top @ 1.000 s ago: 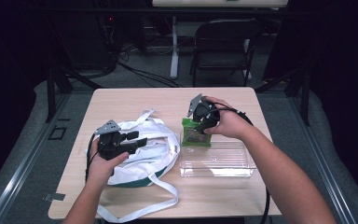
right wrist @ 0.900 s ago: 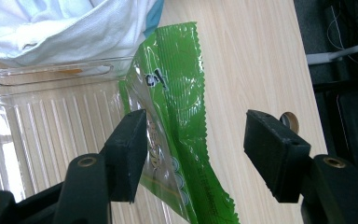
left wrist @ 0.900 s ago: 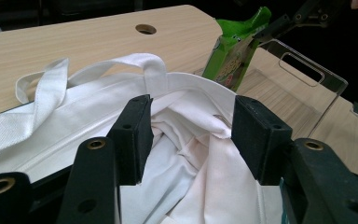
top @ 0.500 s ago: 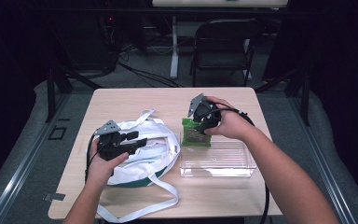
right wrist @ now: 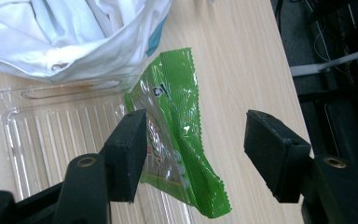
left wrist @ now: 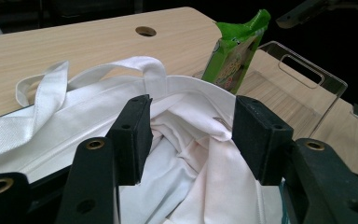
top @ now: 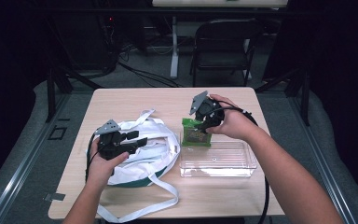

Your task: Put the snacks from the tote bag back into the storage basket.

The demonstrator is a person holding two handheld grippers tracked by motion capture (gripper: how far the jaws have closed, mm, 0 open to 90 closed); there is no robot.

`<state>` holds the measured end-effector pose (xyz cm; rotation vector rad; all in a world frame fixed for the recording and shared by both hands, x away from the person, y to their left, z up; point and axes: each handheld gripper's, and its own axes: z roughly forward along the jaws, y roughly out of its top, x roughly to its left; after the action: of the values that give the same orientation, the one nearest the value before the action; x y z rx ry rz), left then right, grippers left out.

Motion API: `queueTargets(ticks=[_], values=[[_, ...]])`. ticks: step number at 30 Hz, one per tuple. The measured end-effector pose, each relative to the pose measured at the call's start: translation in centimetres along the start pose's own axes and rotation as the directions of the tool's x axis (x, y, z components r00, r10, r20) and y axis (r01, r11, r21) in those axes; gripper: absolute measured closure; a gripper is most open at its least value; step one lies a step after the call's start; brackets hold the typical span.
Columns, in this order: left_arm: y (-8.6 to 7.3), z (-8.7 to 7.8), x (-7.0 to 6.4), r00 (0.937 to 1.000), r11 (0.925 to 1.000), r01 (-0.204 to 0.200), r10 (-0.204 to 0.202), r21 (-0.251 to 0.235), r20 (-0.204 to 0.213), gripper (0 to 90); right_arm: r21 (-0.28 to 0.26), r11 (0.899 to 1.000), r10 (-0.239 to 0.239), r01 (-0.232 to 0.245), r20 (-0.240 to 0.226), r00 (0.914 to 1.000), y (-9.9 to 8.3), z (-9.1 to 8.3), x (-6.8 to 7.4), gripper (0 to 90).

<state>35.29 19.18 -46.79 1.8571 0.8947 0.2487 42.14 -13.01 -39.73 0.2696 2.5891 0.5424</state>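
At the near edge of the bench (top: 121, 100), we steady our left claw (top: 137, 138) over the white tote bag (top: 156, 151), jaws standing wide above its gaping mouth and gripping nothing. In the left gripper view the bag's rim and a looped handle (left wrist: 46, 88) lie just beyond the pads, the crumpled cloth sagging between them.

Beside the bag, to our right, sits the clear plastic bin (top: 219, 161), empty so far as we can see. Leaning against its far rim is the green snack packet (top: 195, 133), tilted, its lower end inside the bin. Our right claw (top: 204, 122) hangs over it with jaws apart; the right gripper view shows the packet (right wrist: 177, 140) lying between the pads, near one of them but not pinched.

We judge the step in hand to be the pick-up of the packet for packing into the tote. The next move calls for us to close the right claw on the crimped upper edge, lift it clear of the bin wall, and carry it across while the left claw holds the bag mouth open.

Beyond the bench, a folding chair (top: 223, 46) stands in shadow.
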Motion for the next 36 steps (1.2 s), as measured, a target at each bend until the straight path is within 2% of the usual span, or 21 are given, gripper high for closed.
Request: queueTargets(ticks=[20,24,29,30,33,36], values=[[0.1,0.1,0.0,1.0,0.9999,0.0,0.0,-0.013,0.003,47.4,-0.05,0.997,0.06,-0.059,0.011,0.9982,-0.2,-2.8,0.9,40.2],[0.1,0.1,0.0,1.0,0.9999,0.0,0.0,-0.014,0.003,47.4,-0.066,0.994,0.088,-0.086,0.02,0.9959,-0.5,-3.4,1.0,41.3],[0.2,0.0,0.0,1.0,0.9999,0.003,-0.003,-0.015,0.002,47.4,-0.101,0.984,0.147,-0.144,0.03,0.9887,-1.4,-4.1,1.3,44.0],[0.2,-0.1,0.0,1.0,0.9999,0.002,-0.002,-0.014,0.003,47.4,-0.117,0.979,0.171,-0.167,0.025,0.9849,-1.7,-4.2,1.4,44.7],[0.1,0.0,0.0,1.0,0.9999,0.0,0.0,-0.015,0.003,47.4,-0.124,0.971,0.207,-0.204,0.014,0.9782,-2.3,-4.4,1.8,46.2],[0.1,0.1,-0.1,1.0,0.9999,0.0,0.0,-0.014,0.002,47.4,-0.148,0.958,0.247,-0.244,-0.002,0.9691,-2.9,-4.6,2.3,48.7]])
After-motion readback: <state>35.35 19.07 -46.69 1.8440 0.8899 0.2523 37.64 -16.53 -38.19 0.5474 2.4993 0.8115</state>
